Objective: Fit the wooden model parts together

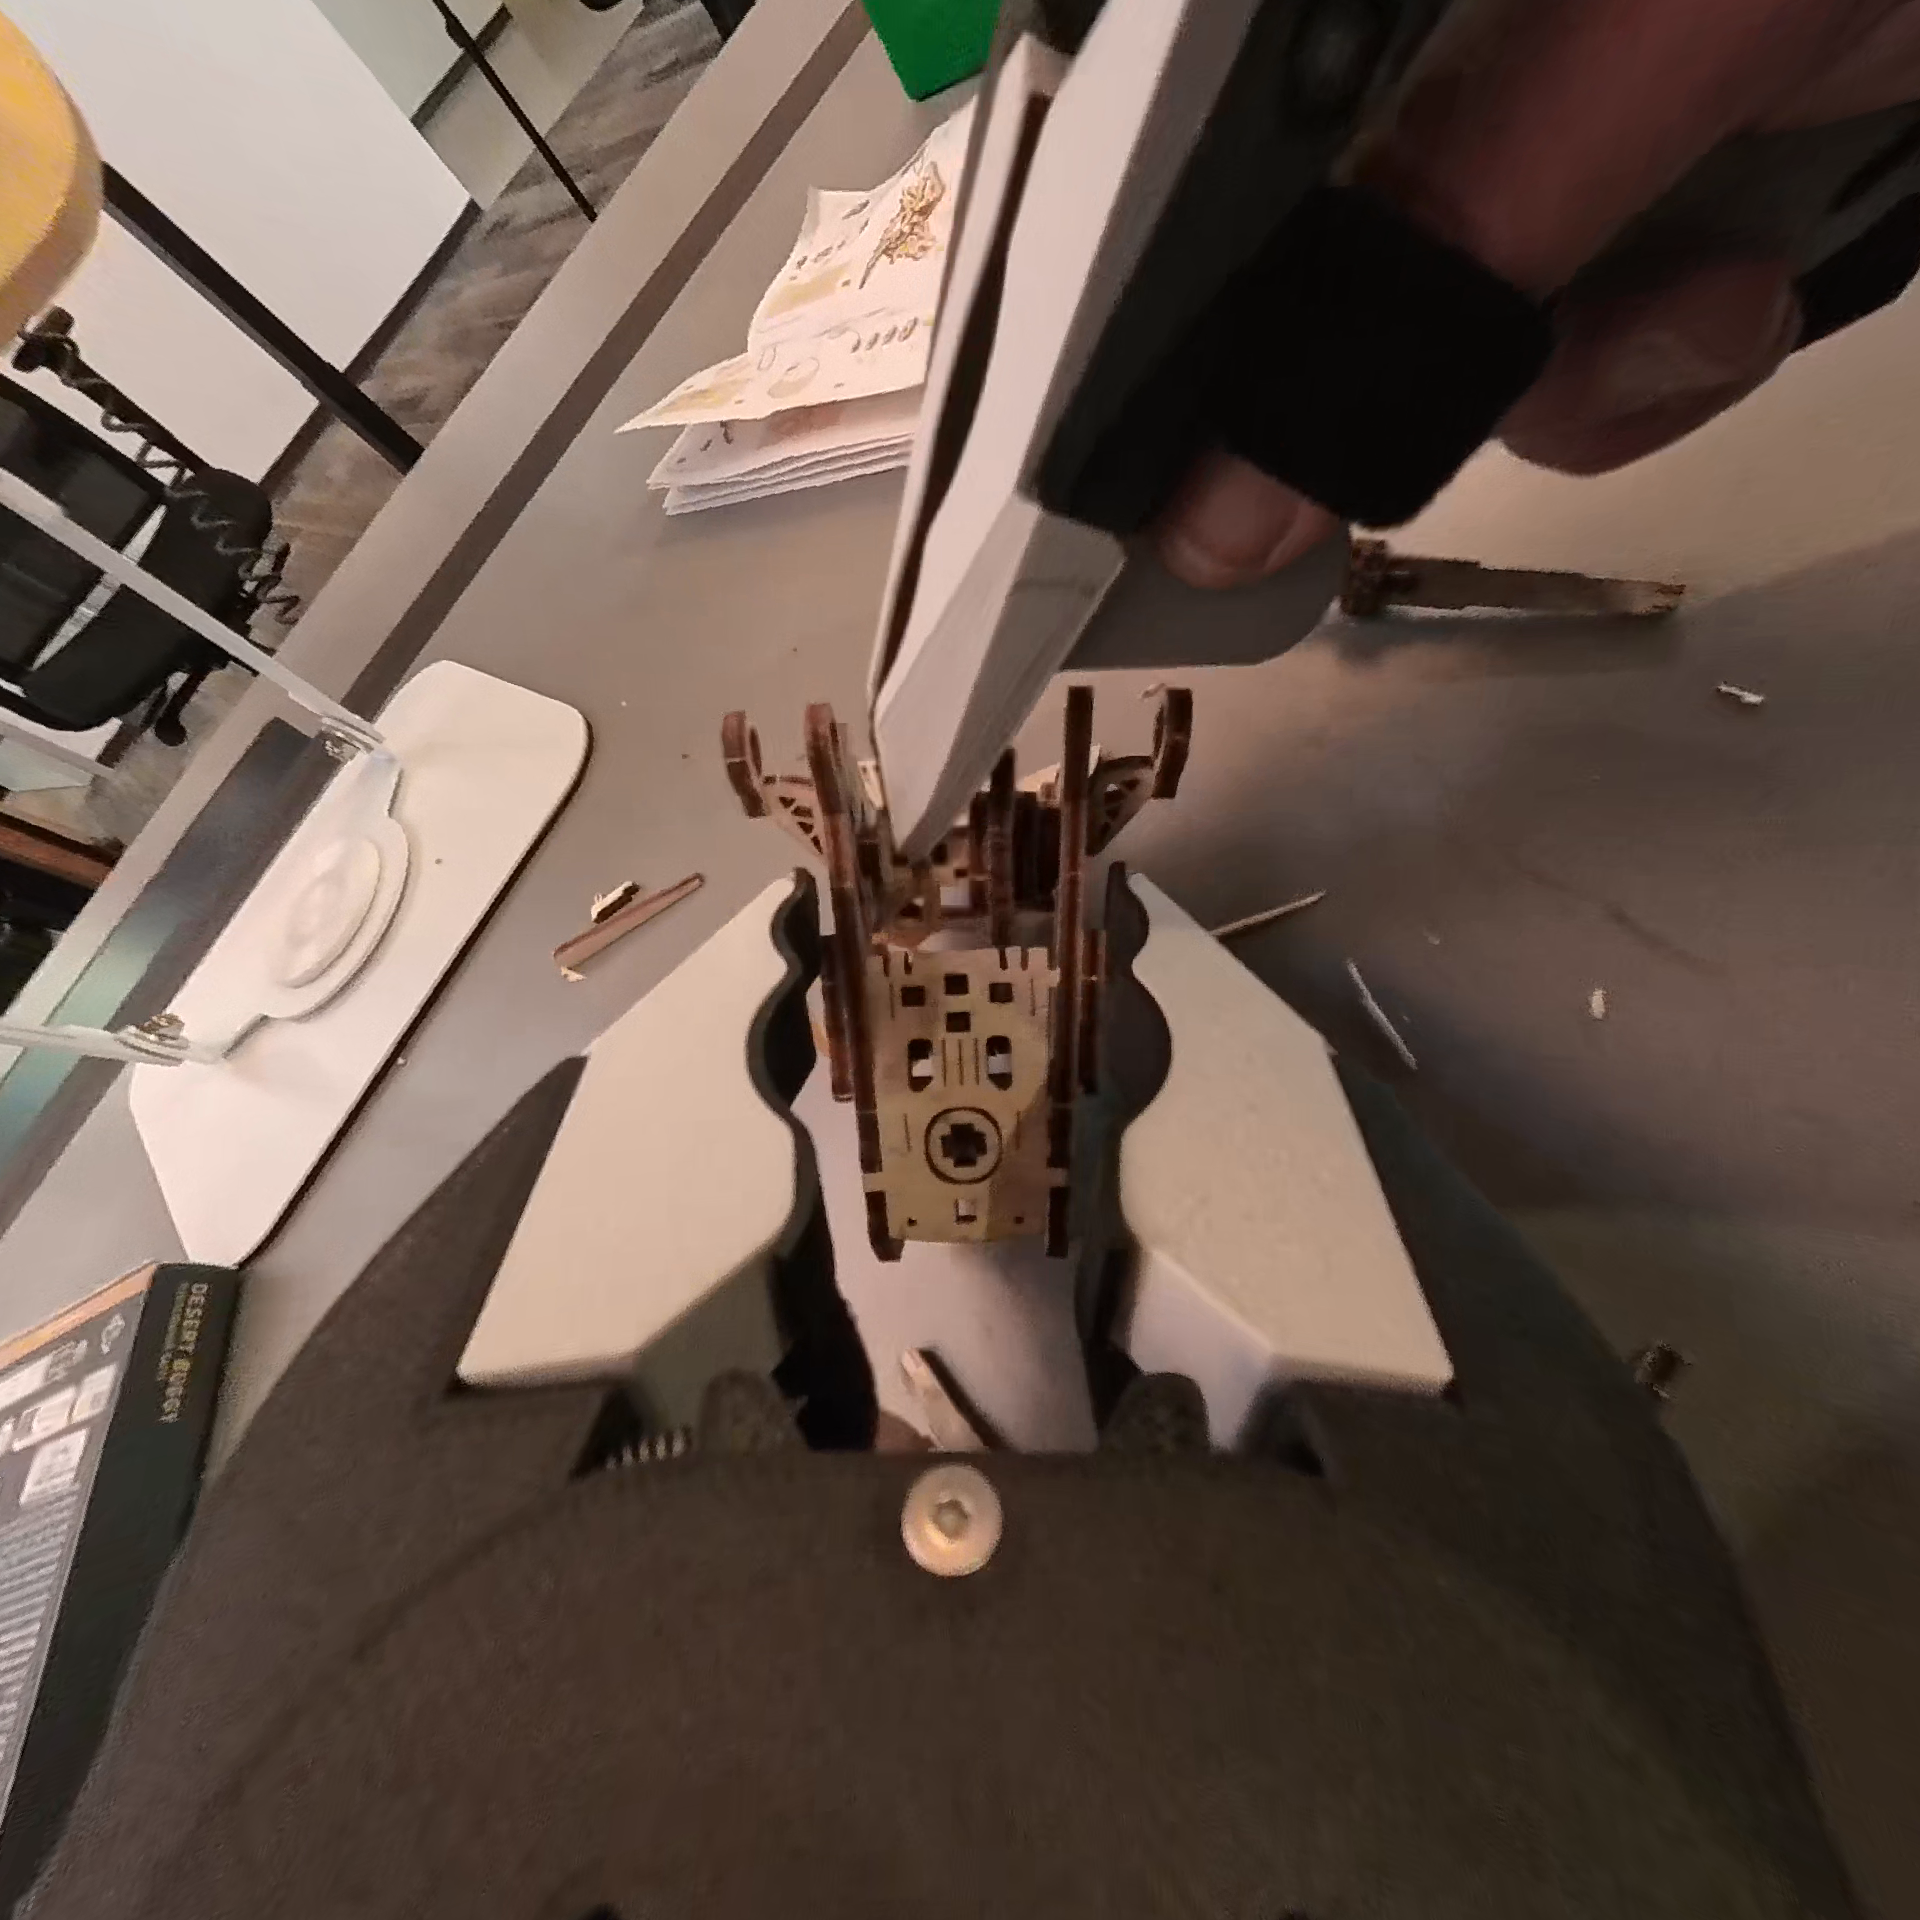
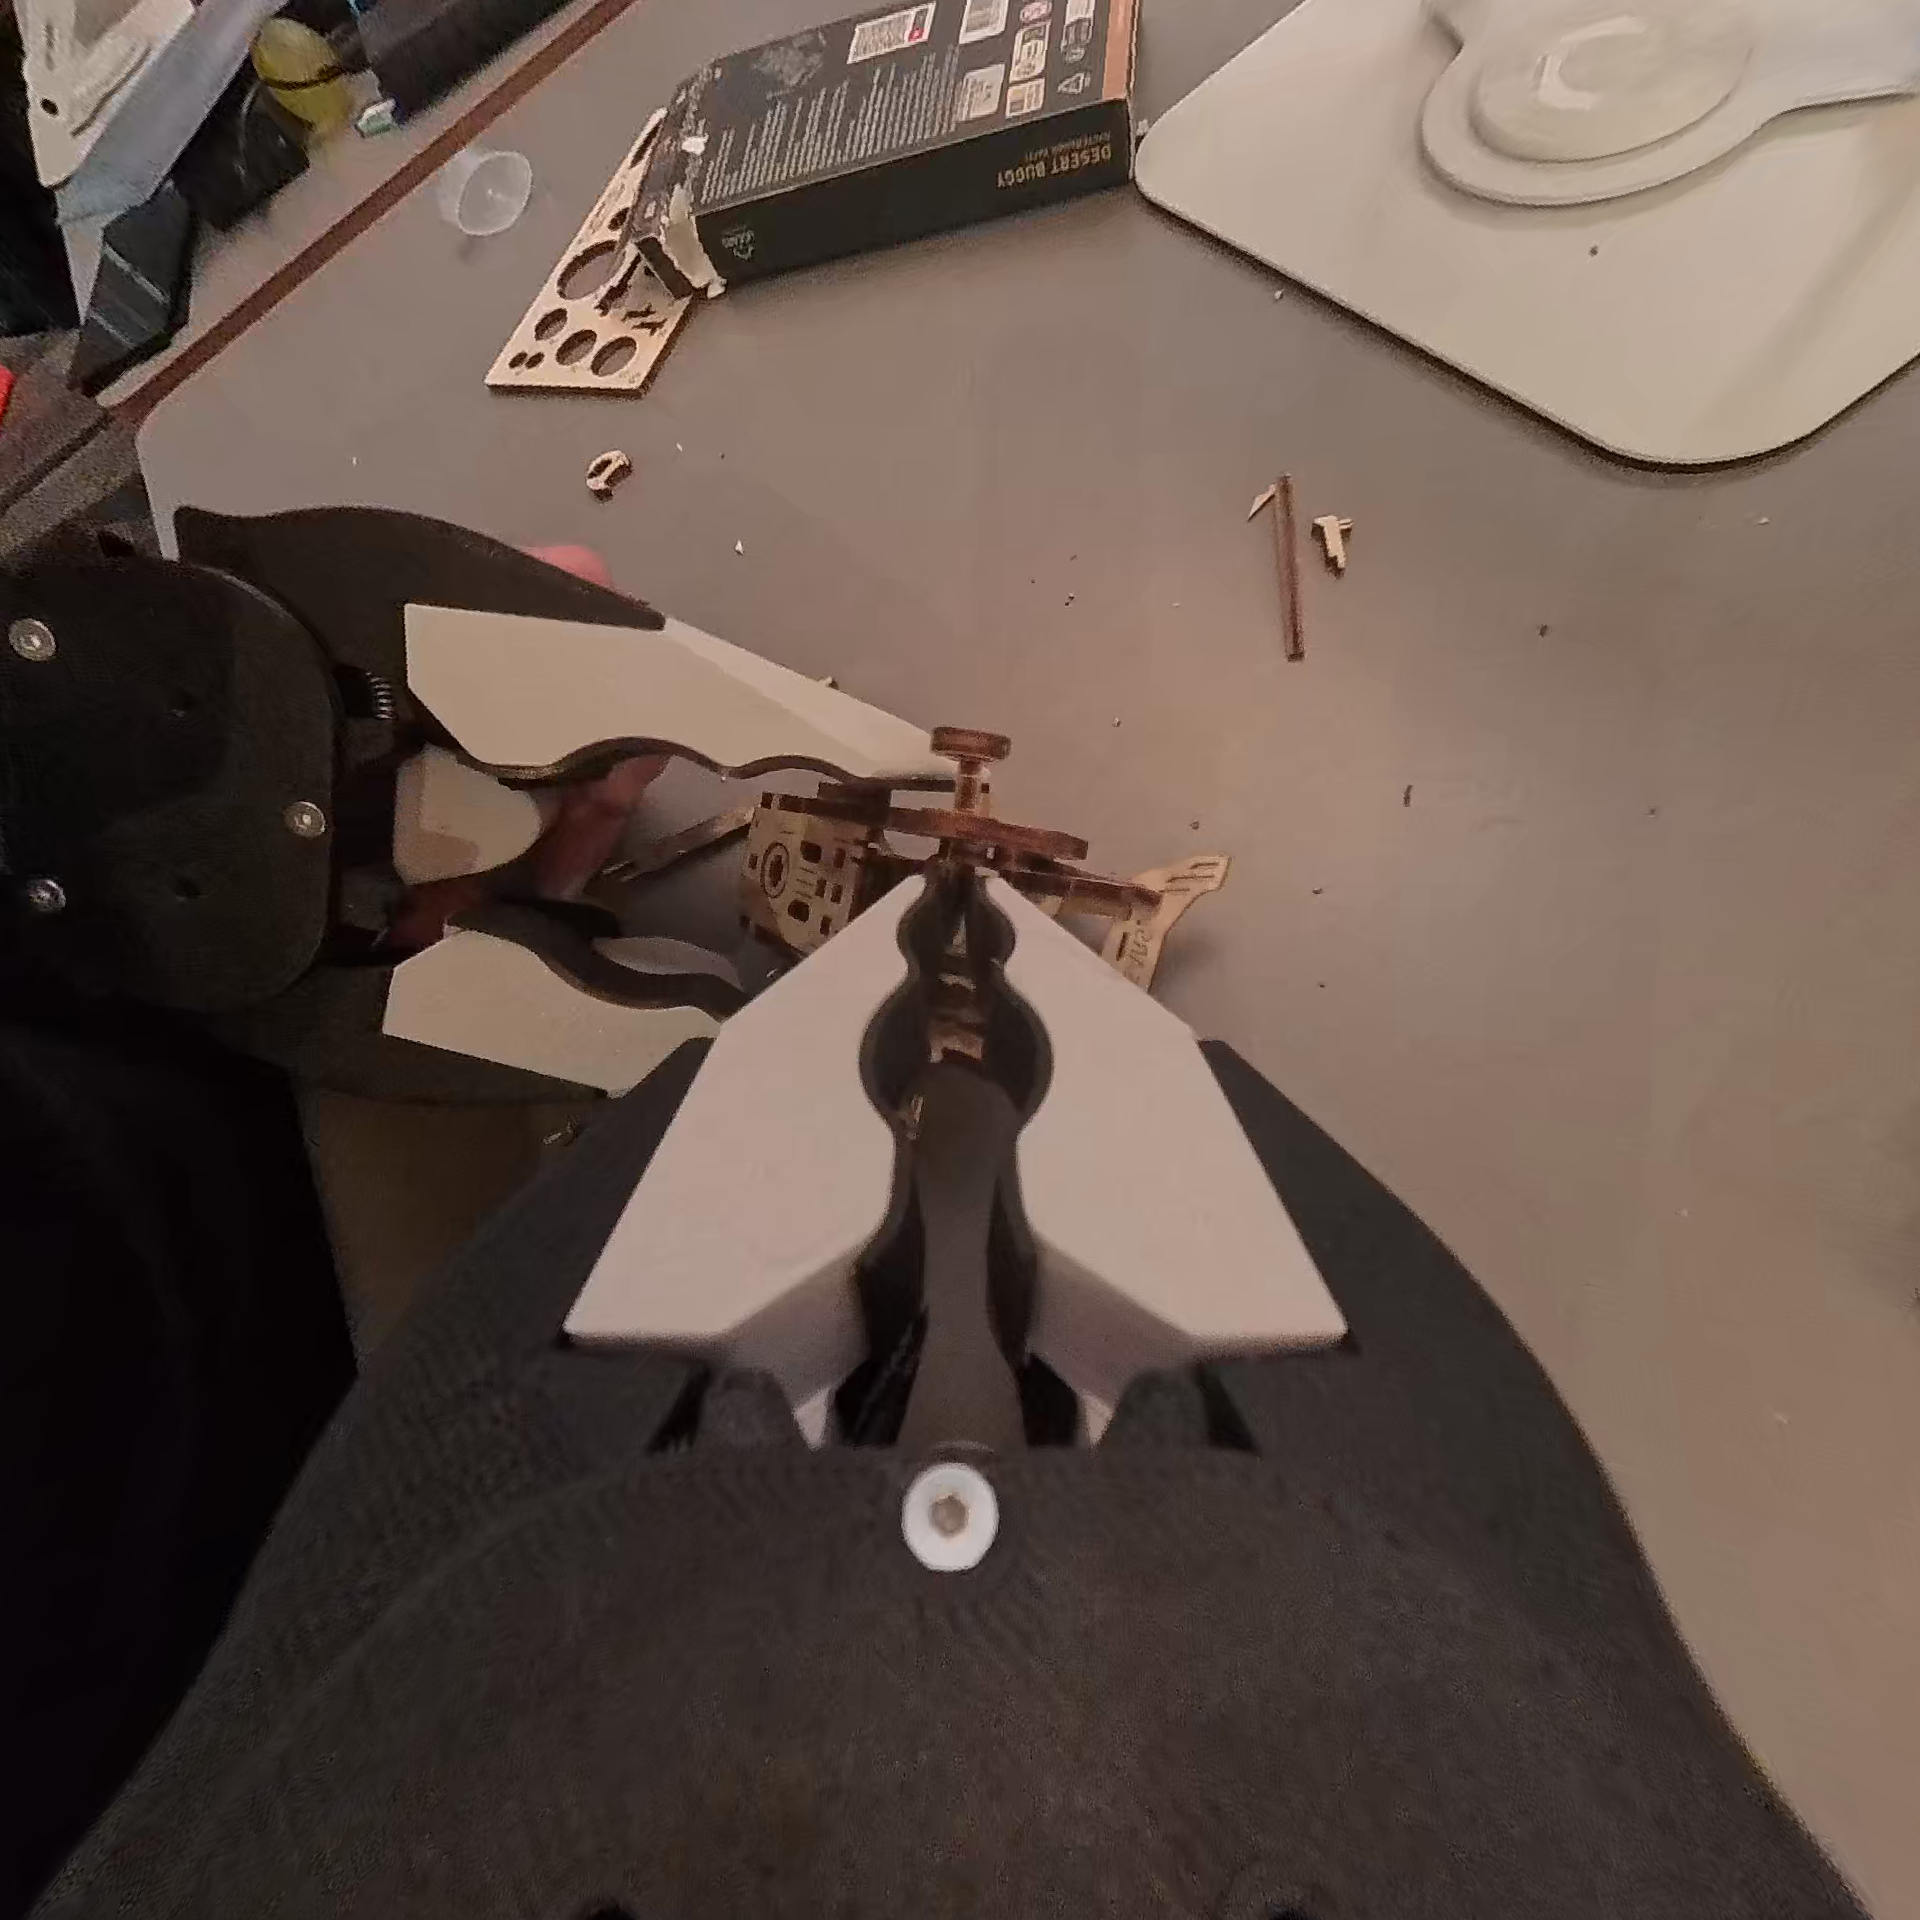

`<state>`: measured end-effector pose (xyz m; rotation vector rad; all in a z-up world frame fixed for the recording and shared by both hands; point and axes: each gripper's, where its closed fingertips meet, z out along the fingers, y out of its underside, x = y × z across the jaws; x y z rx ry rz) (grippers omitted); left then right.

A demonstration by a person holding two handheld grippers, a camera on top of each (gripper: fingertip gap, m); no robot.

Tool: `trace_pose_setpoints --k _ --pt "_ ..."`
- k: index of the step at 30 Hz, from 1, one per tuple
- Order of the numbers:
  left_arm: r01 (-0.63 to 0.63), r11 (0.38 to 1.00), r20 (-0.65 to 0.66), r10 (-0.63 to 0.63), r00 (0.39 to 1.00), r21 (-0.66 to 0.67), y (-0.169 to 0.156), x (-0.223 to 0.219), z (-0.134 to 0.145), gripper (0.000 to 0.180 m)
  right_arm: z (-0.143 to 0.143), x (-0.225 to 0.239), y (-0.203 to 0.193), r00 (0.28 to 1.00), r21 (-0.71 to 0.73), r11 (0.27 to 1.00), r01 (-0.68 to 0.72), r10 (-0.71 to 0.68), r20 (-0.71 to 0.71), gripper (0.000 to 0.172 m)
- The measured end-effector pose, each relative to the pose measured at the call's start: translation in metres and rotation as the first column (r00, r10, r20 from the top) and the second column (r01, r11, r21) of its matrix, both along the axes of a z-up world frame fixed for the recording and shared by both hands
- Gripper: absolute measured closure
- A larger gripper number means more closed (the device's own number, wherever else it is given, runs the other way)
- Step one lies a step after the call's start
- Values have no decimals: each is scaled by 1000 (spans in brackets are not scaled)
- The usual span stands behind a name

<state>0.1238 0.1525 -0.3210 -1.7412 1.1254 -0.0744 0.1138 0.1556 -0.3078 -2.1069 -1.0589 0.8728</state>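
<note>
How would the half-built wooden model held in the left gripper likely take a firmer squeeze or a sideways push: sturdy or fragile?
Probably fragile: the model is thin slotted plywood, and its slim curved arms stick out unsupported. It likely weighs little, being mostly open frame. A push from the right gripper, whose closed tips reach inside, might loosen joints; the left gripper holds it only by its side plates.

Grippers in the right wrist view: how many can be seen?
2. The right gripper is at bottom centre, tips closed at the wooden model; the left gripper is at the left, around that model.
</note>
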Motion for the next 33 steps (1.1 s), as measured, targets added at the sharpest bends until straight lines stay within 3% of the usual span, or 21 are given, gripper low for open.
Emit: trace_pose_setpoints --k 4,10,19,33 --pt "6 1000 18 -5 1000 -31 2 0 -1 127 -1 0 3 1000 -28 1000 4 -5 -28 171" --pt "48 982 89 -33 996 -180 6 -1 -2 127 -2 -3 9 996 -136 991 16 -27 -80 172" --pt "76 960 179 -27 983 -271 13 -6 -4 128 -4 -10 18 998 -184 983 17 -27 -49 171" --pt "45 980 109 -24 994 -195 13 -9 -2 129 -4 -12 18 998 -174 984 36 -44 -45 171"
